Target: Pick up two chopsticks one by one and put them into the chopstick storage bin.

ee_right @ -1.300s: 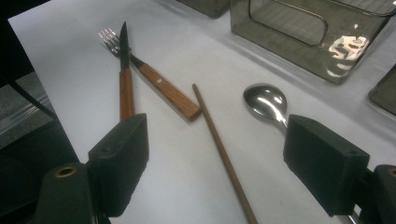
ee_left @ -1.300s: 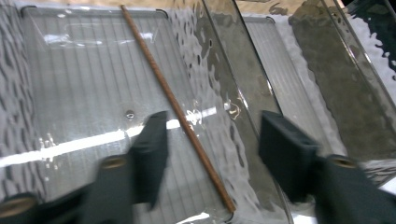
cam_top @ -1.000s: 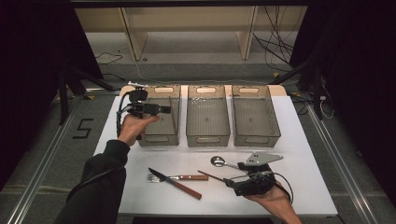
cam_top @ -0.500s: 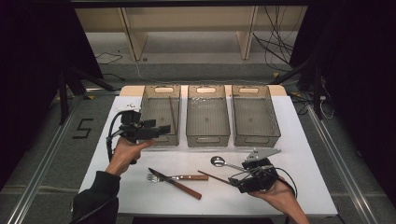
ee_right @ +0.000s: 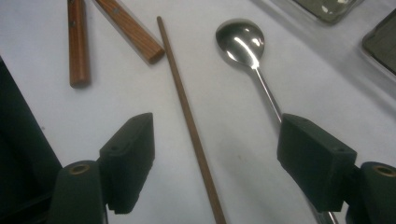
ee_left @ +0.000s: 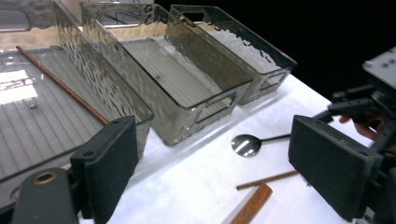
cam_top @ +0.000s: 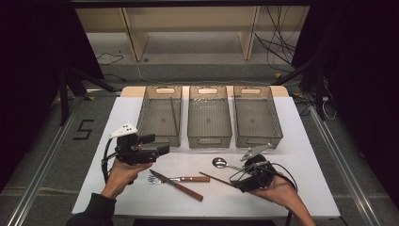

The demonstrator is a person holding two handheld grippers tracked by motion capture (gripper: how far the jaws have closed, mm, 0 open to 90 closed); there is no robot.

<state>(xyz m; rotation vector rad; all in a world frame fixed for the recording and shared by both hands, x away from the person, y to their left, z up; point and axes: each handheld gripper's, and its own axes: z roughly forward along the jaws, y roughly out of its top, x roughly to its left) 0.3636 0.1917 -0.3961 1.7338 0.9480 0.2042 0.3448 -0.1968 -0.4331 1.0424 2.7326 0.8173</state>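
Surface, high view: white table top (cam_top: 301, 141) is seen on a grey floor, with wooden shelf legs behind and dark surroundings at both sides.
Writing, high view: a black "5" (cam_top: 83, 129) is marked on the floor left of the table; no other writing can be read.
Bins, high view: three clear bins are set in a row; the left bin (cam_top: 160, 115) holds one chopstick (cam_top: 174, 115), leaning along its right wall.
Cutlery, high view: a spoon (cam_top: 221, 163), a second chopstick (cam_top: 216, 179), a fork (cam_top: 181, 179) and a knife (cam_top: 176, 185) lie on the table in front of the bins.
Left gripper, high view: left gripper (cam_top: 155, 145) is held above the table just before the left bin.
Left gripper view: jaws are spread with nothing between them; the ribbed bin floor and the binned chopstick (ee_left: 60, 86) are seen close, and the spoon bowl (ee_left: 246, 144) beyond.
Right gripper, high view: right gripper (cam_top: 237, 181) rests low by the spoon handle.
Right gripper view: jaws have just been closing a little but stand apart, pinching nothing; the loose chopstick (ee_right: 189, 116) lies between them untouched, the spoon (ee_right: 243, 42) beside the right jaw, and two wooden handles (ee_right: 126, 30) at upper left.
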